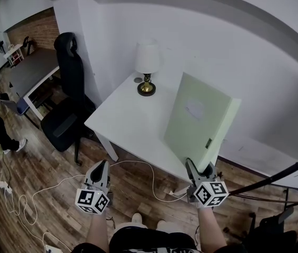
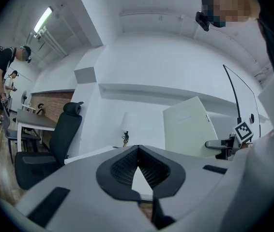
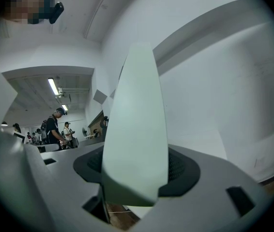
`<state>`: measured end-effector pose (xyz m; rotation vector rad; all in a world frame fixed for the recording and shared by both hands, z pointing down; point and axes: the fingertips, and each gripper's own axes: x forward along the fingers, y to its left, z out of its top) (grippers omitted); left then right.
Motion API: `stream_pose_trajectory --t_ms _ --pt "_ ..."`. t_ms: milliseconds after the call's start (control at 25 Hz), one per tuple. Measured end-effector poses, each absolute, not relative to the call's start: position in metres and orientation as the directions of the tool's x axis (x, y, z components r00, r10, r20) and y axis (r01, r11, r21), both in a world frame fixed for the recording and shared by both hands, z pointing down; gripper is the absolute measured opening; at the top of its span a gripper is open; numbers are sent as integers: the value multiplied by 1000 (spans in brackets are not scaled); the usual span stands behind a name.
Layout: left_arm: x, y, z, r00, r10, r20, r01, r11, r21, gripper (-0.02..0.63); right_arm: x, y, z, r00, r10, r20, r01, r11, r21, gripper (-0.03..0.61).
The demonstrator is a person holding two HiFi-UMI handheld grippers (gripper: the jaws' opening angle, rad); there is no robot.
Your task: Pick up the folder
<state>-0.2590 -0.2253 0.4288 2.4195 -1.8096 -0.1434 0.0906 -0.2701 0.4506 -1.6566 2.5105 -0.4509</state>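
Pale-green card folder (image 1: 199,120) upright over the near right corner of the white tabletop (image 1: 133,115), lower spine end clamped between the fingers of the right gripper (image 1: 198,167). Impossible to tell whether quite free of the tabletop edge. Edge-on in the right gripper view, filling the whole gap between the pads.

Judged as a lift in hand, with the grip low and at one end only, so probably top-heavy. Best done with a firm squeeze, spine held vertical, a slow straight rise, and no twist of the wrist, to stop the tall cover swinging or fanning open. Worth steering clear of the wall behind and of the lamp (image 1: 147,67) at the far edge.

Left gripper (image 1: 102,168) off the near edge, fingers together on nothing; free to steady the open side if needed.

Writing: faint pale label patch (image 1: 195,108) on the front cover, nothing legible. Small dark tab (image 1: 209,143) on the spine, unreadable. Square black-and-white markers (image 1: 210,193) on the gripper cubes only. No brand to be made out anywhere.
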Motion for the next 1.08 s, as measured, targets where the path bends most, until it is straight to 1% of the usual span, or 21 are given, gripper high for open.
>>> stream_pose_trajectory --t_ms 1080 --pt "-261 -230 436 288 -958 12 -947 -283 156 14 95 -272 457 -373 -924 85 -891 330 -313 291"
